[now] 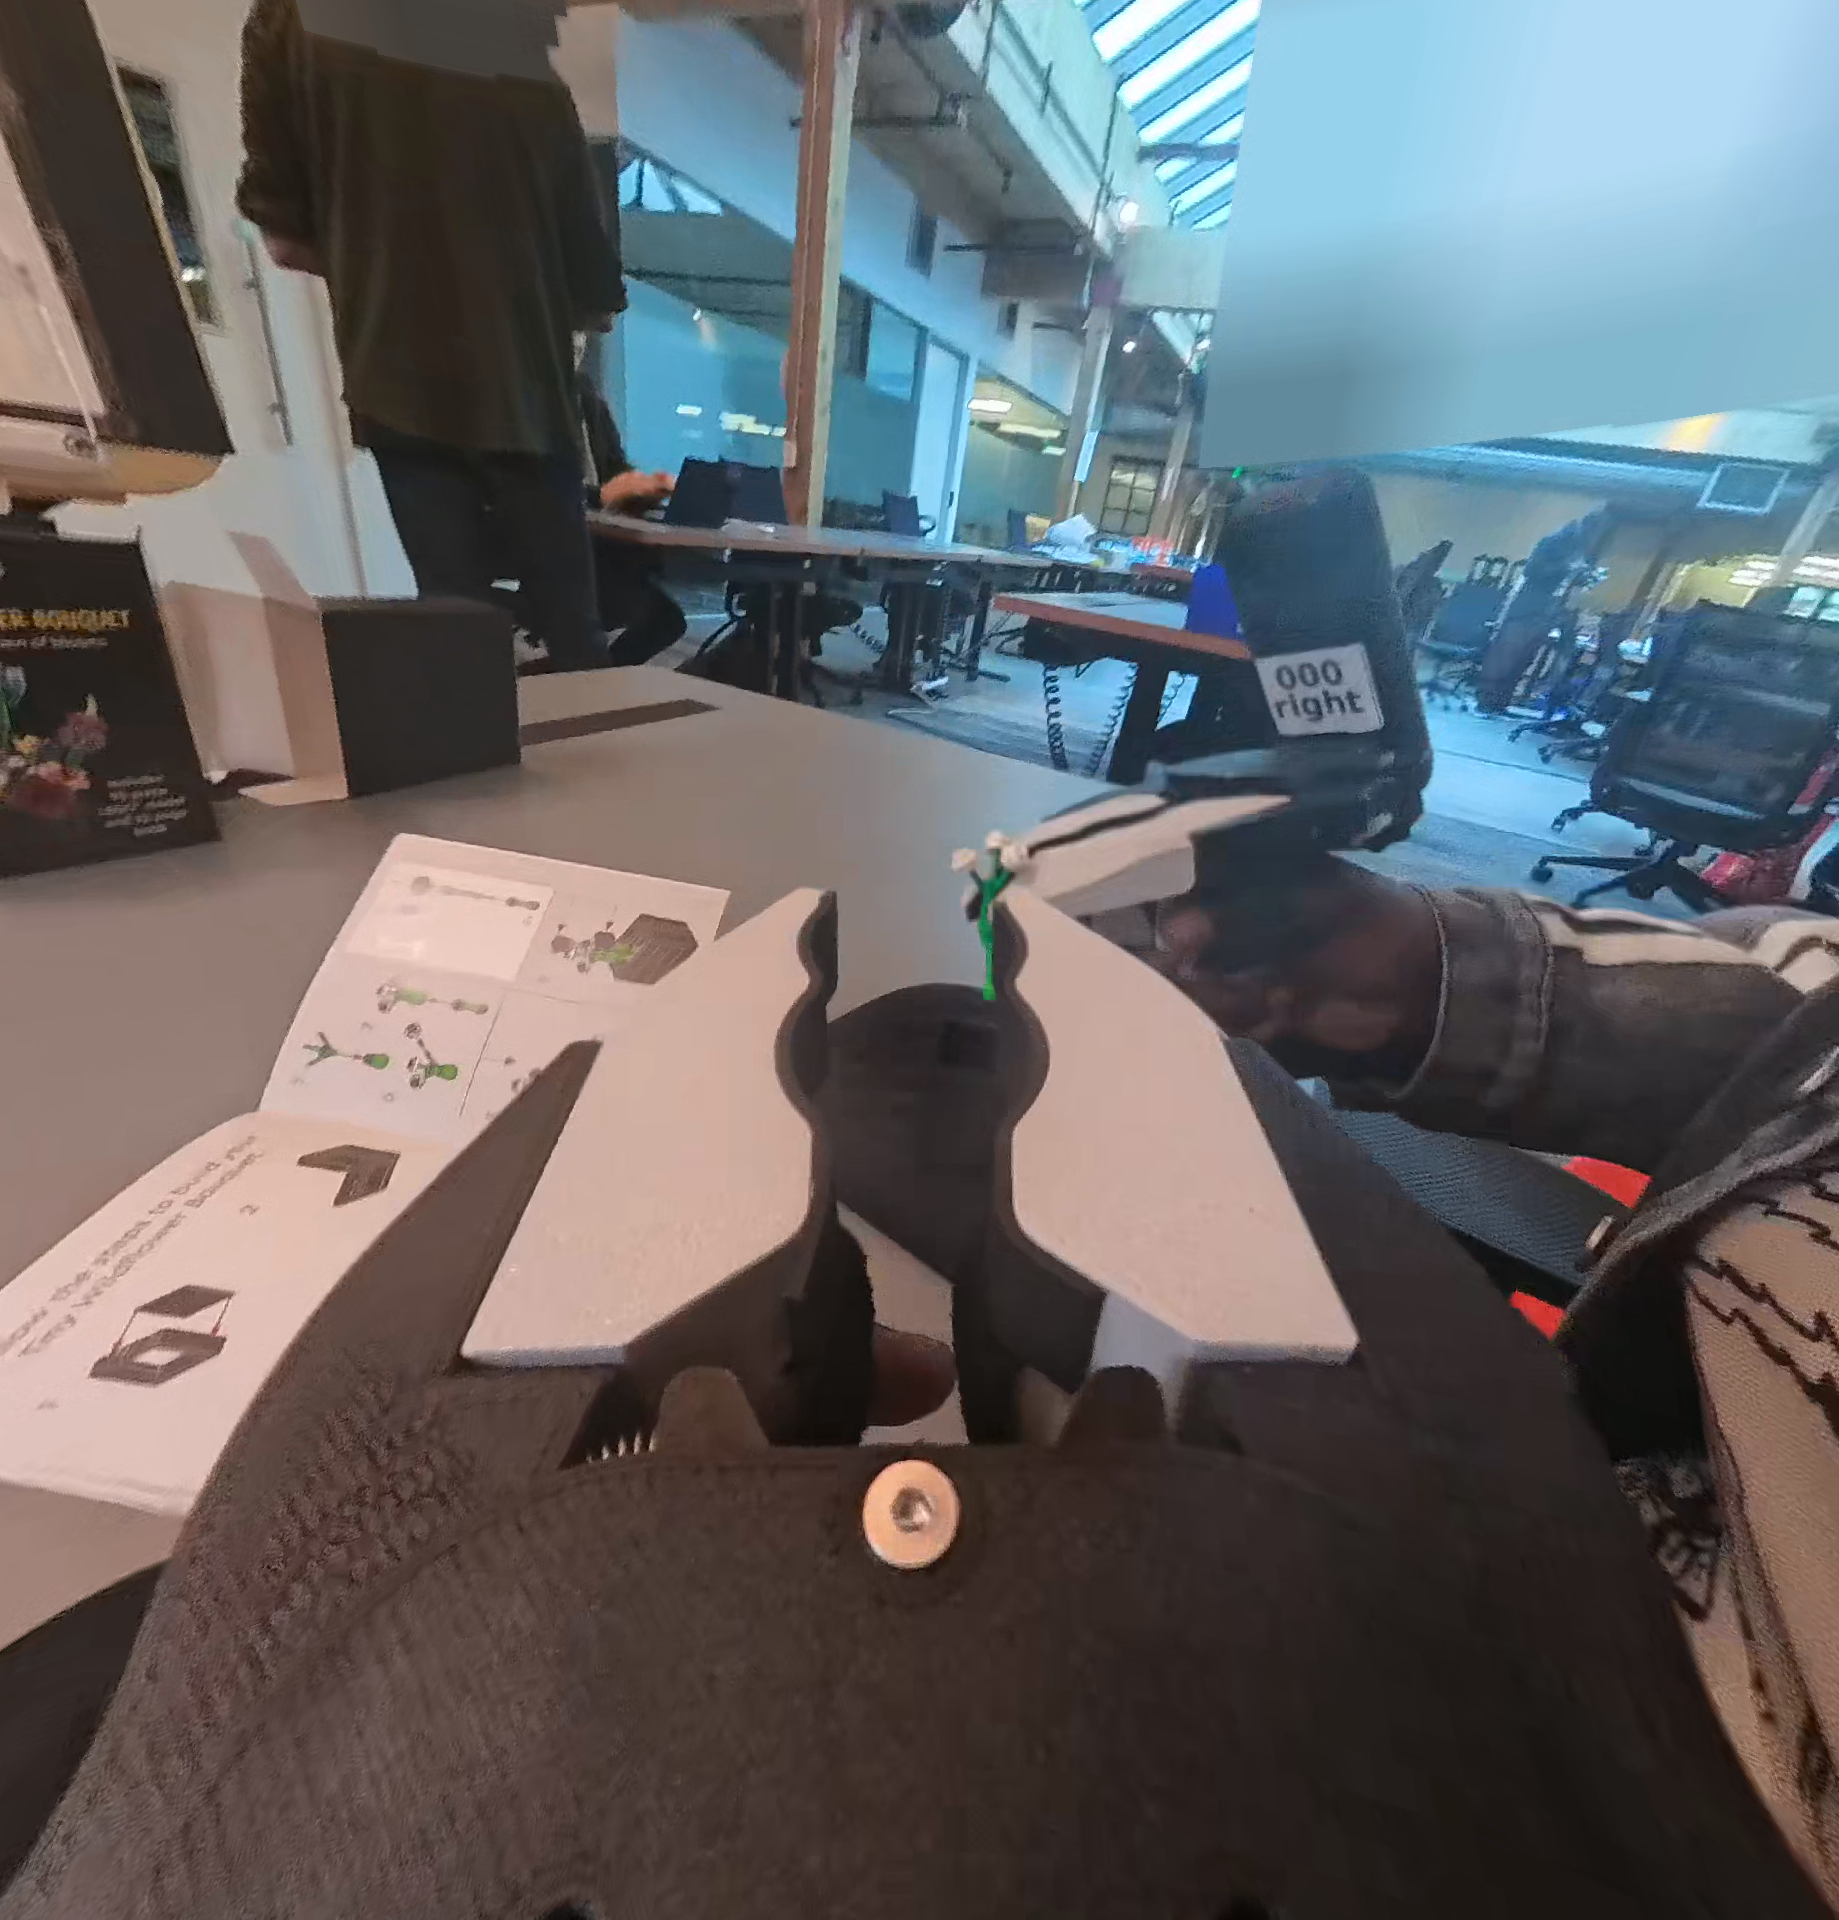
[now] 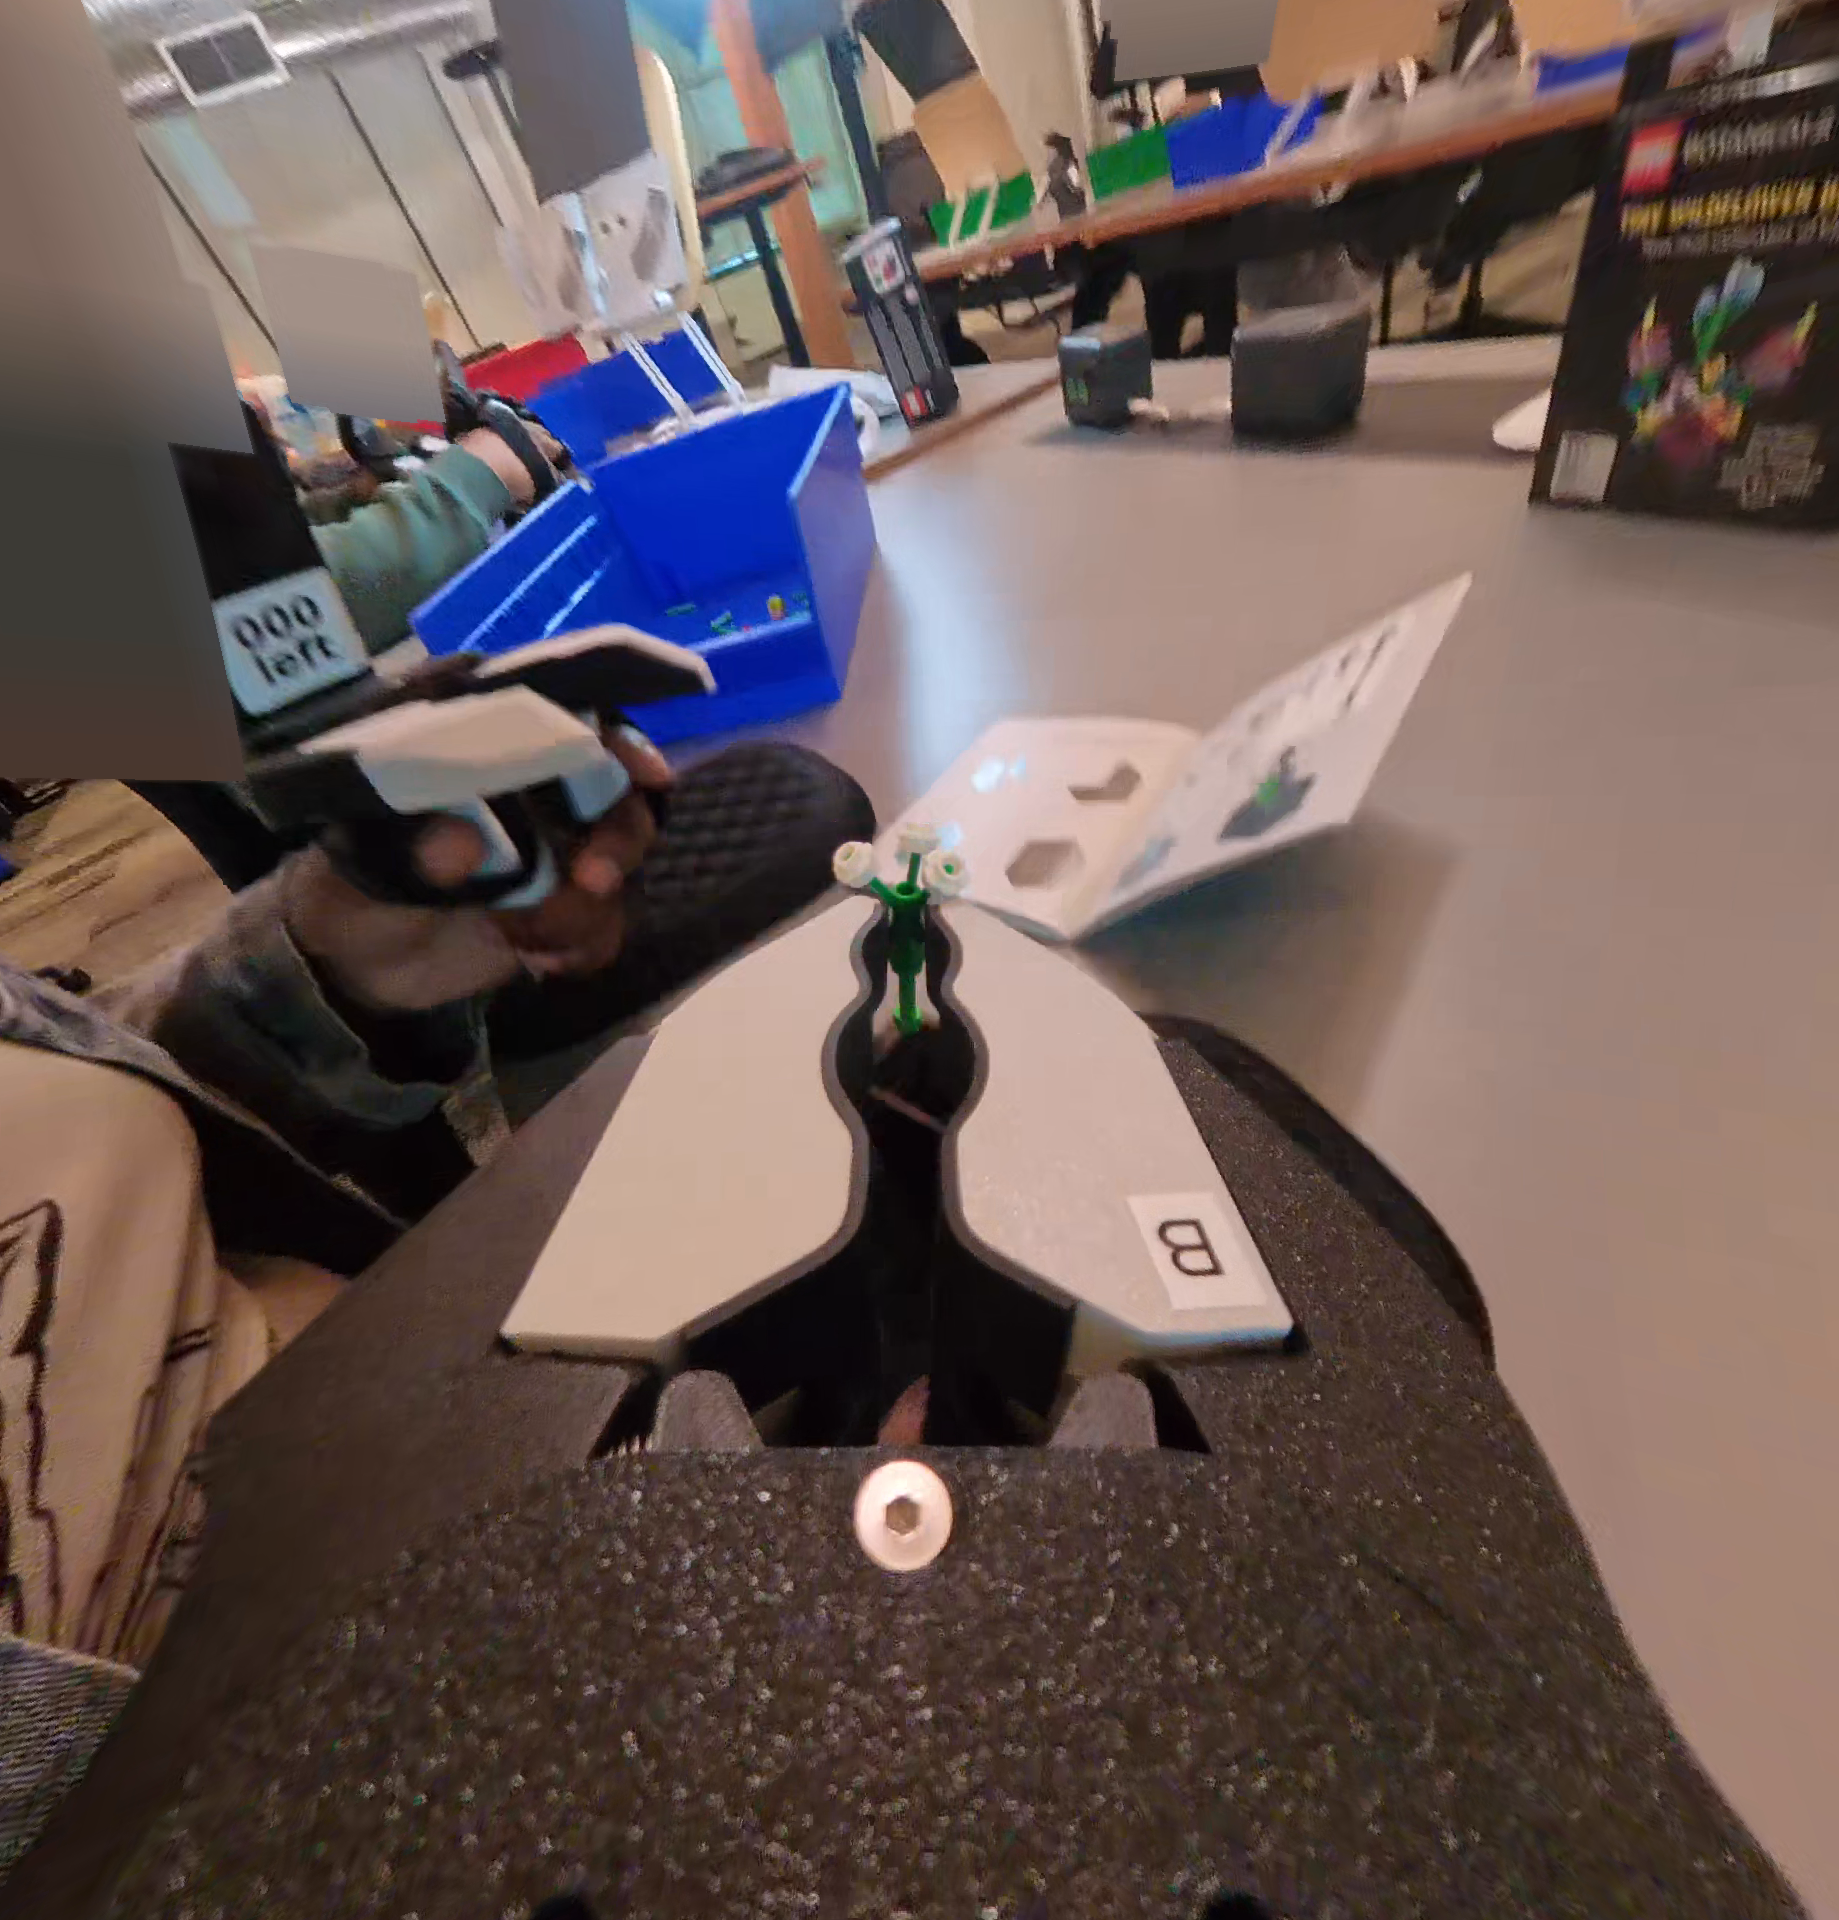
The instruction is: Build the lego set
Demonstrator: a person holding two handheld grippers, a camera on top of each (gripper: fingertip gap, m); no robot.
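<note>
- A green lego stem [image 2: 904, 961] topped with three small white blossoms stands pinched near the tips of the right gripper [image 2: 902, 914], held upright, likely for inspection.
- Just left of the stem, the left gripper [image 1: 920, 925] hangs empty, jaws apart.
- Beyond the stem, the instruction booklet [image 2: 1206, 790] lies open on the grey table [image 2: 1154, 582]; the blue parts bin [image 2: 707, 540] and flower-set box [image 2: 1715, 301] wait farther back.

Grey table [image 2: 1258, 644]; open instruction booklet [image 1: 406, 997] lies flat near the front edge; black set box [image 2: 1715, 312] stands behind; blue bin [image 2: 728, 540] at one side; small black carton [image 1: 416, 691] beside the box.
</note>
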